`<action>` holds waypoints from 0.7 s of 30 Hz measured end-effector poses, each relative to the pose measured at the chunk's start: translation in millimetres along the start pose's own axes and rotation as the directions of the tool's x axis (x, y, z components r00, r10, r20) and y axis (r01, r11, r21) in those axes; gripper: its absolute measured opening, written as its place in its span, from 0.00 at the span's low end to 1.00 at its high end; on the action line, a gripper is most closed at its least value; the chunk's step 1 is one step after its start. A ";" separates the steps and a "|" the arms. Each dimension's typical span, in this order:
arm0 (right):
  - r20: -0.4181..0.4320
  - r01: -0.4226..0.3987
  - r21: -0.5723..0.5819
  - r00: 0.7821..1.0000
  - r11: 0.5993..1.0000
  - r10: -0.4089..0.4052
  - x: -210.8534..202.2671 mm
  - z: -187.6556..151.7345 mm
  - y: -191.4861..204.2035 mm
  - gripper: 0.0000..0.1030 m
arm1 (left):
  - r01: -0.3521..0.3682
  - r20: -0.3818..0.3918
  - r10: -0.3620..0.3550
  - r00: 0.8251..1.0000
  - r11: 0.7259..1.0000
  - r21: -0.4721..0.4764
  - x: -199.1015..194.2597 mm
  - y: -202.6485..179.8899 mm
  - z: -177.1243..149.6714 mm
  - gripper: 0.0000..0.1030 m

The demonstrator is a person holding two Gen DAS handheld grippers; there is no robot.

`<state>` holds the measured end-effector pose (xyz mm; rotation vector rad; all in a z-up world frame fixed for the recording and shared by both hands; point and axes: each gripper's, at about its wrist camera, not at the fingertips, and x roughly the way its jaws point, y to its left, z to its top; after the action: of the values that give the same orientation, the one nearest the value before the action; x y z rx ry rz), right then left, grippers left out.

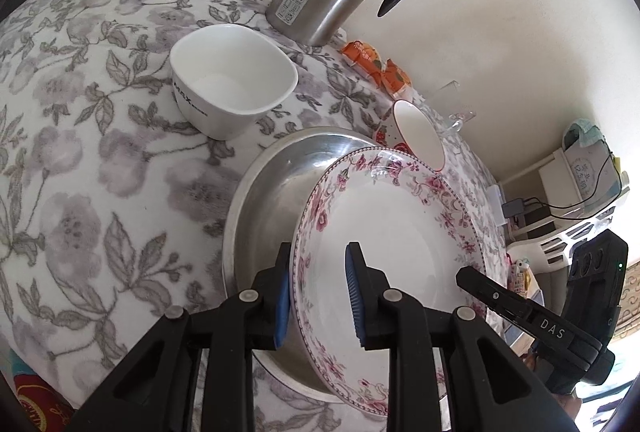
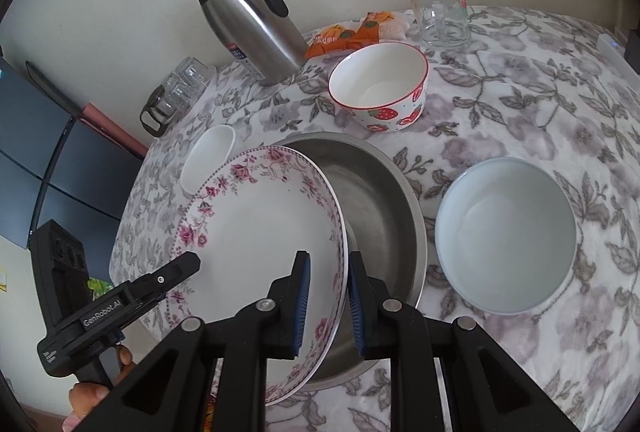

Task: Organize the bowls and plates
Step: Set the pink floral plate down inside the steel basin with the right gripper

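Both tools (image 1: 318,296) (image 2: 329,306) clamp floral plate (image 1: 392,224) (image 2: 260,224) (tilted) — over steel pan (image 1: 272,191) (image 2: 380,199)

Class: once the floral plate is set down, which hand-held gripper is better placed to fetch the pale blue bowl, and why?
Right, probably. The pale blue bowl lies just beyond the right hand-held gripper, on its side of the metal basin. Both now clamp the floral plate; the left holds its opposite rim.
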<state>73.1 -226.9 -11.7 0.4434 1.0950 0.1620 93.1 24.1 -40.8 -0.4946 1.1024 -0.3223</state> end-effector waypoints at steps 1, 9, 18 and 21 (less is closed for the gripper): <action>-0.004 0.000 0.002 1.000 1.000 0.000 3.3 1.5 -1.1 0.20 | -0.008 -0.002 0.008 1.000 1.000 0.006 3.2 -0.6 1.3 0.24; -0.034 0.012 0.017 0.999 1.000 -0.012 24.1 5.2 -12.5 0.20 | -0.035 -0.053 0.035 0.998 0.999 -0.005 24.3 1.4 4.5 0.24; -0.056 0.039 -0.003 0.998 0.999 -0.039 39.9 8.1 -14.6 0.20 | -0.061 -0.068 0.060 0.996 0.998 -0.013 37.2 4.2 7.2 0.26; -0.059 0.048 -0.006 0.997 0.999 -0.049 42.8 8.4 -15.1 0.20 | -0.059 -0.080 0.057 0.995 0.998 -0.019 41.3 5.4 7.9 0.27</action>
<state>98.8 -228.1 -50.0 0.4097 1.1622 0.1354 117.7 10.4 -72.4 -0.4713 1.1960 -0.2811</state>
